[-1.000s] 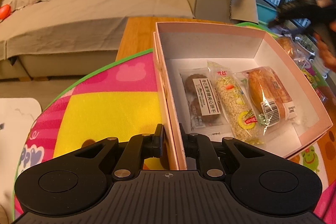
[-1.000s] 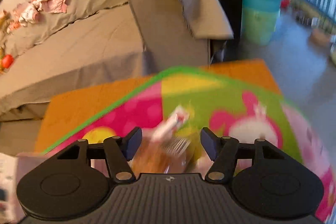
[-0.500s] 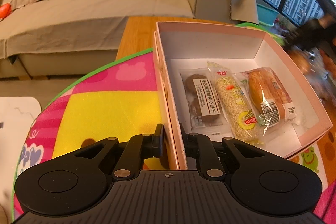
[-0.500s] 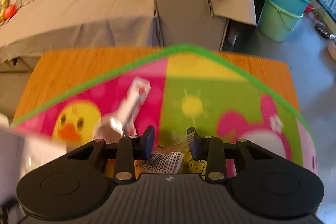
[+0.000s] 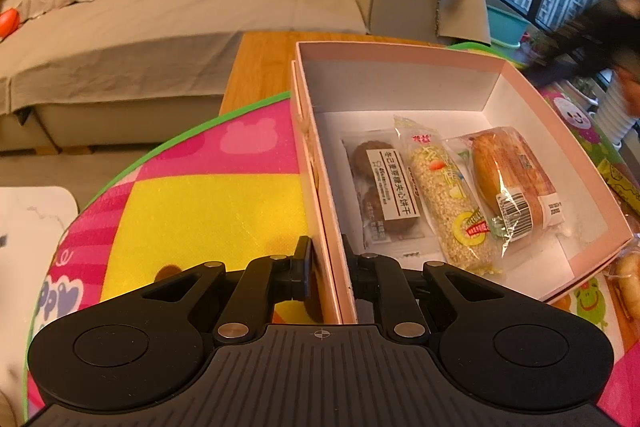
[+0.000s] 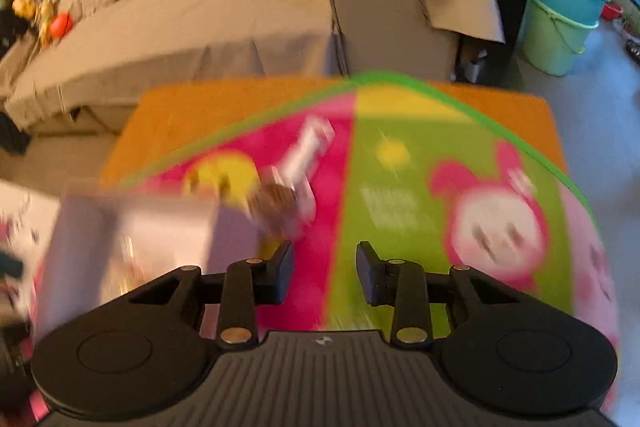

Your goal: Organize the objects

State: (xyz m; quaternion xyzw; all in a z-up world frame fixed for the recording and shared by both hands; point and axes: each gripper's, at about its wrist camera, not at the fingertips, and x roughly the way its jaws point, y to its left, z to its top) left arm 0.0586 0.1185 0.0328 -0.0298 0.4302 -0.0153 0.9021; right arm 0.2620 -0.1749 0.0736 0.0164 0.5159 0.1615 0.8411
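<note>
Pink cardboard box [image 5: 516, 75], light and easily dented, is clamped at its near wall by the left gripper [image 5: 326, 269], while the blurred cookie packet [image 6: 288, 183] on the play mat [image 6: 400, 203] is faced by the parted, empty right gripper [image 6: 325, 275].

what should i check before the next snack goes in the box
1. Left gripper clamped on box wall: ok.
2. Free floor in the box beside the bread: ok.
3. Cookie pack and rice bar lying flat: ok.
4. Right gripper open with nothing between its fingers: ok.
5. Next snack on the mat located: cannot tell, too blurred.
</note>
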